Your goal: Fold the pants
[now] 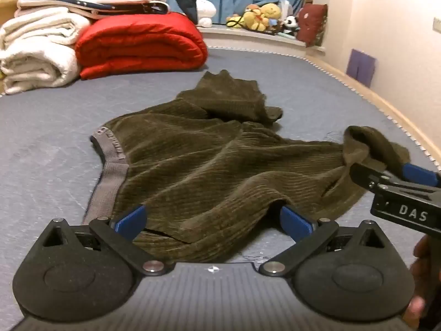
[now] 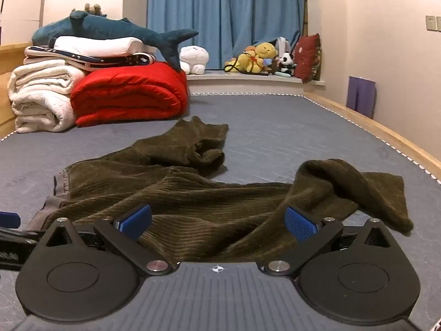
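olive pants rumpled on mattress, both grippers spread wide.

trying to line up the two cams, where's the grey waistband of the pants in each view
Left wrist: the waistband runs down the left-centre, at the left edge of the pants.
Right wrist: the waistband is a thin strip at lower left, seen edge-on.
Shared landmark: the red quilt behind the pants, upper left in both.

Pants: olive-brown corduroy, grey waistband. Rumpled, spread flat on mattress. Near edge lies between left tongs' spread fingers; waistband to their left, one leg bunched beyond, other leg trailing right.
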Tool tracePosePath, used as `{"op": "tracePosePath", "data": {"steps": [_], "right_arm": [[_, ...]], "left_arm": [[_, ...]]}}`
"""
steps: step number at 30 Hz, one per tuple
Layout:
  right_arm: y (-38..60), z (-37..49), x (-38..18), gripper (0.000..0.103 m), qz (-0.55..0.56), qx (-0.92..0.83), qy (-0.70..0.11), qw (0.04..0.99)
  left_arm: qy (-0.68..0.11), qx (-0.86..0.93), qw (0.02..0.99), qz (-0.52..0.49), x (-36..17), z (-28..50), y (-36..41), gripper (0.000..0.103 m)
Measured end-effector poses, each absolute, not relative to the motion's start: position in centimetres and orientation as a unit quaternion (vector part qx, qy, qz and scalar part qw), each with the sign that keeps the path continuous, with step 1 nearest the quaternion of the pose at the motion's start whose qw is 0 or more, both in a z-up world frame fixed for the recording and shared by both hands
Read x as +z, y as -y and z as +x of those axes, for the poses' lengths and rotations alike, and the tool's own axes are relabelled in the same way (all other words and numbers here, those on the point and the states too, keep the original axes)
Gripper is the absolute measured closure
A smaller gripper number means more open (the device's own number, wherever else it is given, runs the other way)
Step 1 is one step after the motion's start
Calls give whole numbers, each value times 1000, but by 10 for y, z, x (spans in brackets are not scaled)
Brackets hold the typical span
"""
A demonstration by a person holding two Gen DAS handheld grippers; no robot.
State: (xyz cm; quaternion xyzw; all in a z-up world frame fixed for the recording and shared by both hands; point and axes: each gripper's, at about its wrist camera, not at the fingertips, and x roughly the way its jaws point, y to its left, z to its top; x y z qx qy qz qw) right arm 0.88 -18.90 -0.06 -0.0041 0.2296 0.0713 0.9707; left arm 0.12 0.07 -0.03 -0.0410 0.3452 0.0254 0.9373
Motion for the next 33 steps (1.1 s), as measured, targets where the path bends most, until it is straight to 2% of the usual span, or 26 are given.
{"op": "tracePosePath", "data": {"steps": [5, 7, 9, 16, 33], "right_arm": [[185, 8, 0, 1, -11, 65, -240, 969], [182, 24, -3, 1, -9, 70, -256, 964], [178, 17, -4, 1, -11, 77, -239, 968], [177, 13, -3, 1, -13, 80, -246, 966], [177, 8, -1, 1, -19, 79, -237, 968]], "left_arm": [[-358, -2, 930, -82, 2, 5, -18, 0], [-346, 3, 935, -70, 4, -4, -15, 0], [-340, 17, 939, -46, 4, -8, -8, 0], [-304, 34, 951, -45, -3, -9, -4, 0], [-314, 27, 948, -50, -1, -10, -13, 0]]}}
